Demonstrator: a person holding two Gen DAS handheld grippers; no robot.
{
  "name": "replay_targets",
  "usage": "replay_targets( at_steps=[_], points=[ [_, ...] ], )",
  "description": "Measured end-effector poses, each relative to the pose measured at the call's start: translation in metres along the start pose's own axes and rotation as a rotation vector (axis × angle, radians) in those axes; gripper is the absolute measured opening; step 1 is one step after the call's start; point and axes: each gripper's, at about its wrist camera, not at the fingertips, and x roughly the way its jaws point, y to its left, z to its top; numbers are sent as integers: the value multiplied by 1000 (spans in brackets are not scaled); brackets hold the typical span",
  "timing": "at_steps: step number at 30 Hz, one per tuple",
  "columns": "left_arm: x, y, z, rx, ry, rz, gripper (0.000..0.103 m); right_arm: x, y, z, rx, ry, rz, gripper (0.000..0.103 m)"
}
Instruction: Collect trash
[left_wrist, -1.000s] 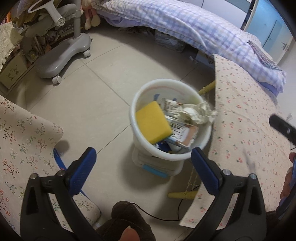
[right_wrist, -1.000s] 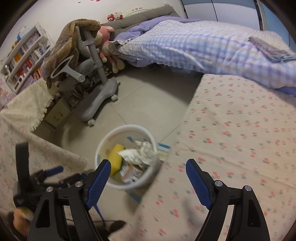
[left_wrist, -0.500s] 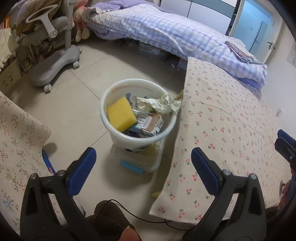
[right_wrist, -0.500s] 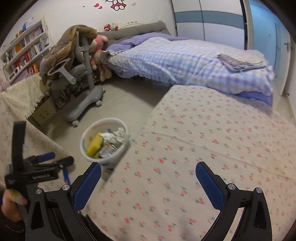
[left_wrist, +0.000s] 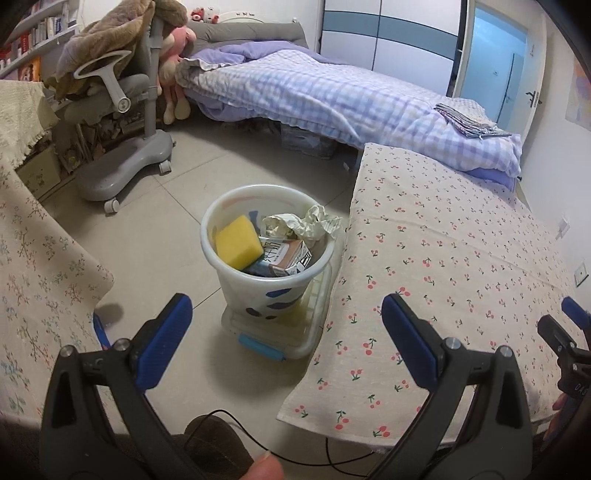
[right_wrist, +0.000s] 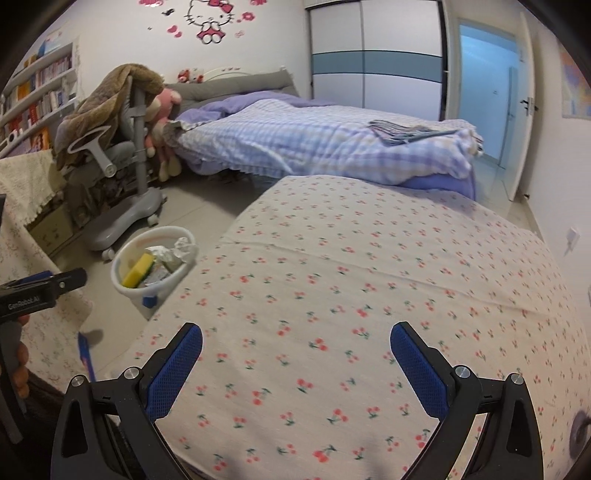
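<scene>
A white trash bucket stands on the floor beside the table. It holds a yellow sponge, a small carton and crumpled paper. The bucket also shows in the right wrist view. My left gripper is open and empty, raised above the floor in front of the bucket. My right gripper is open and empty above the cherry-print tablecloth.
The bucket sits on a clear plastic box. A grey chair on castors stands at the left, a bed with a checked quilt behind. A second cloth-covered surface is at the left. A black cable runs below.
Both grippers have risen and pulled back from the bucket. The left view now looks more level across the room. The right gripper has swung right over the tablecloth.
</scene>
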Motion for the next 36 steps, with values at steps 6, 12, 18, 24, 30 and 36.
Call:
replay_targets(
  at_steps=[6, 12, 18, 24, 30, 36],
  points=[
    [4, -13, -11, 38, 12, 16, 102, -4, -13, -4, 21, -35, -34, 103],
    [0, -20, -16, 67, -1, 21, 102, -5, -8, 0, 16, -51, -24, 103],
    [-2, -20, -16, 66, -7, 17, 102, -4, 2, -1, -14, -56, -19, 103],
    [-3, -20, -16, 61, -13, 15, 102, -1, 3, -2, -10, -50, -13, 103],
    [-5, -21, -17, 67, -12, 14, 102, 0, 4, -2, -7, -44, -11, 103],
    [-4, -22, -17, 67, -13, 11, 102, 2, 3, -2, 8, -34, -8, 103]
  ],
)
